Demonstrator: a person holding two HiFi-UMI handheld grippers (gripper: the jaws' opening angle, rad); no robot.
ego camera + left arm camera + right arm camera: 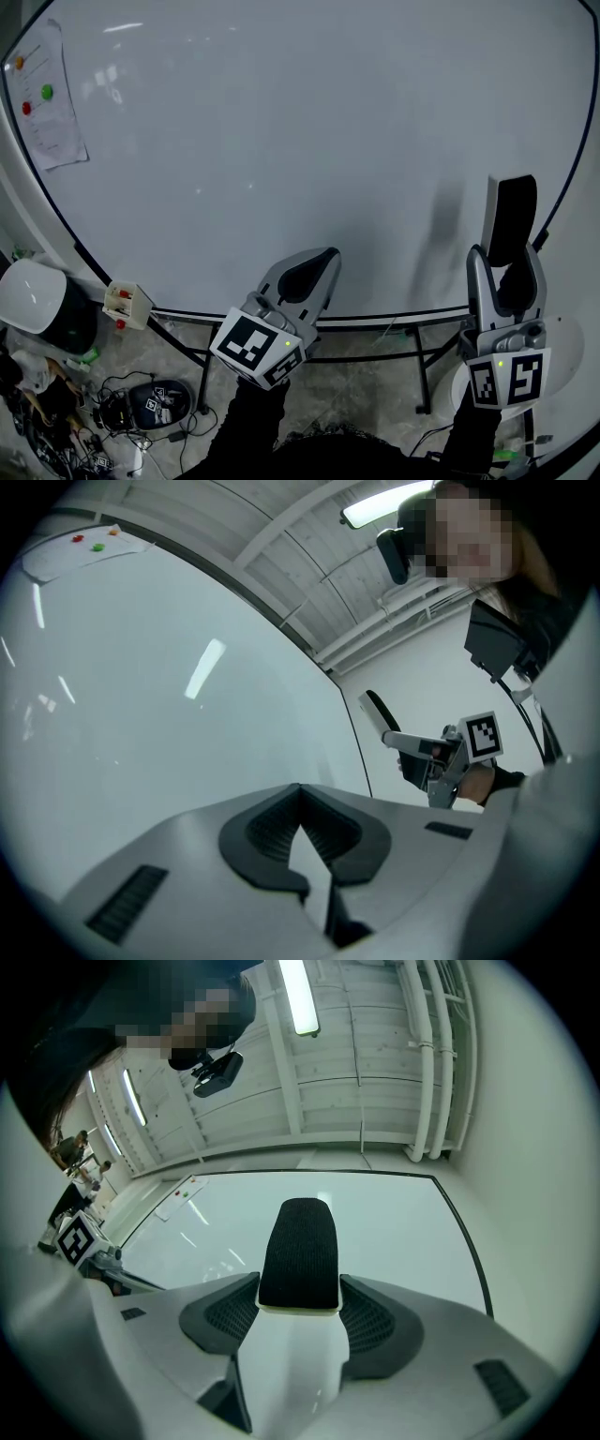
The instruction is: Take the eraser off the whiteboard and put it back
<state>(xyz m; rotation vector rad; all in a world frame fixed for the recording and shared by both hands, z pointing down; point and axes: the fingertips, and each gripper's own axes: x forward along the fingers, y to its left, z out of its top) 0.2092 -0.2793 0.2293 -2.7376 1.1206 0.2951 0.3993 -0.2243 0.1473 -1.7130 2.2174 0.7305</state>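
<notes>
The eraser (509, 217), white-backed with a black felt face, stands up between the jaws of my right gripper (506, 267), which is shut on its lower end. It is held a little off the whiteboard (281, 141) and casts a shadow on it. In the right gripper view the eraser's (300, 1251) felt faces the camera, with the pads against both sides. My left gripper (309, 272) hangs lower, near the board's bottom edge, its jaws shut with nothing between them. From the left gripper view the right gripper (398, 738) and the eraser (380, 714) show at the right.
A paper sheet (47, 94) with coloured magnets hangs at the board's upper left. A small marker box (127, 305) sits by the board's lower left frame. Below stand a white and black bin (42, 305), cables on the floor and the board's stand legs (422, 361).
</notes>
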